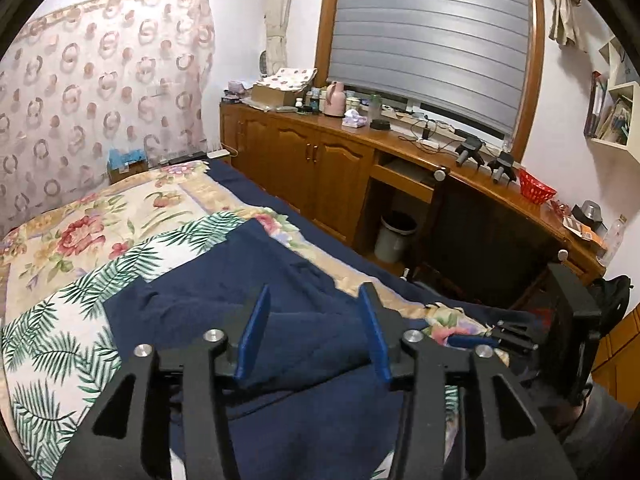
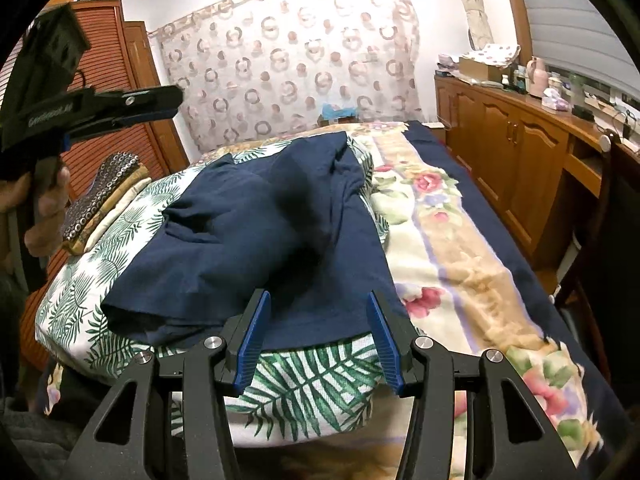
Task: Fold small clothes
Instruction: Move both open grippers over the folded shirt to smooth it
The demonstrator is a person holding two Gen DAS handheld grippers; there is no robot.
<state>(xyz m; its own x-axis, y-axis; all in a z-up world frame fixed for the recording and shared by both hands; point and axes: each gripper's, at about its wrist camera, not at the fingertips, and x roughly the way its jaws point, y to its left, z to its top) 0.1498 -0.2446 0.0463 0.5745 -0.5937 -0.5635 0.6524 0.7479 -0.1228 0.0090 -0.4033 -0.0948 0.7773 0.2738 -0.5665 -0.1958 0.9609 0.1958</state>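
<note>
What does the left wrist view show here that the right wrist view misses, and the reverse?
Only the left wrist view: the red basket on the wooden counter, the waste bin under it, and wall shelves.
Only the right wrist view: the slatted wooden wardrobe, the folded patterned clothes, and the hand gripping the left tool.
Both: the navy garment on the palm-print cloth, and open blue tool fingers over its near edge.

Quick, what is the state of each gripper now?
Left gripper: open, above the navy garment, holding nothing.
Right gripper: open, at the garment's near edge, holding nothing.
</note>
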